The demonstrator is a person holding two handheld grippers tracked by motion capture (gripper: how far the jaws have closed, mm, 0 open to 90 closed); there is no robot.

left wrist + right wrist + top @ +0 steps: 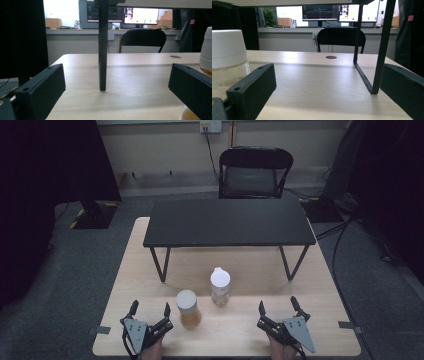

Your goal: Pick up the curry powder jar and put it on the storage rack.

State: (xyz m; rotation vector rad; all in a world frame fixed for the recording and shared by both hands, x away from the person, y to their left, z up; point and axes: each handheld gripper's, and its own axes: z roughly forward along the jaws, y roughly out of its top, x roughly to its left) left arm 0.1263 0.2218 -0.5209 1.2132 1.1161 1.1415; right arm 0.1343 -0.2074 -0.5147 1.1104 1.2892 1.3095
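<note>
Two white-lidded jars [188,308] [220,286] (amber, probably clear contents), left gripper [150,309] and right gripper [278,305] jaws wide, empty

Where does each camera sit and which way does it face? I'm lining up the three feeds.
High view: above the person's edge of the table, looking forward and down on two jars and the shelf; both hands show, with left gripper and right gripper.
Left gripper view: low on the table, facing the chair past a shelf leg; its open jaws show.
Right gripper view: low, facing forward, clear jar at left; its open jaws show.
Both gripper views share the chair and the monitors.
</note>
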